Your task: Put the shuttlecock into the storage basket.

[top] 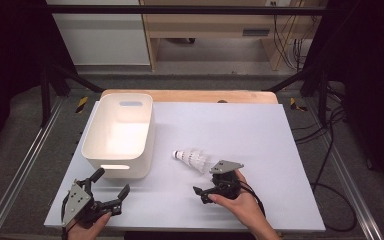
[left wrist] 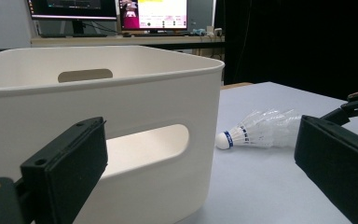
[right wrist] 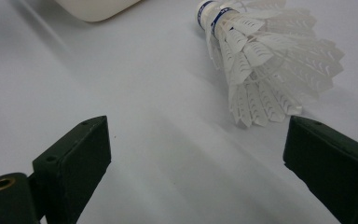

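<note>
In the high view, a white shuttlecock (top: 192,159) lay on its side just right of the frame's centre, cork end pointing left toward the white plastic bin (top: 120,134) in the centre-left. The right gripper (top: 203,193) sat just below it in the lower middle, jaws spread and empty. The left gripper (top: 112,187) rested at lower left below the bin, also wide open with nothing in it.

In the left gripper view, the bin's handled wall (left wrist: 121,121) took up the left and centre, and the shuttlecock (left wrist: 261,130) lay apart from it at centre right on the pale tabletop (left wrist: 270,186).

In the right gripper view, the shuttlecock (right wrist: 261,65) sat in the upper right, its feather skirt fanned toward the lens, nearer the right-hand jaw than the left. Both jaws stood far apart with only bare tabletop between them.

The step appeared to be picking up the shuttlecock. To do it well, the right gripper should probably shift toward the frame's right to centre on it, then close gently near the cork, since the feathers looked easy to crush.
</note>
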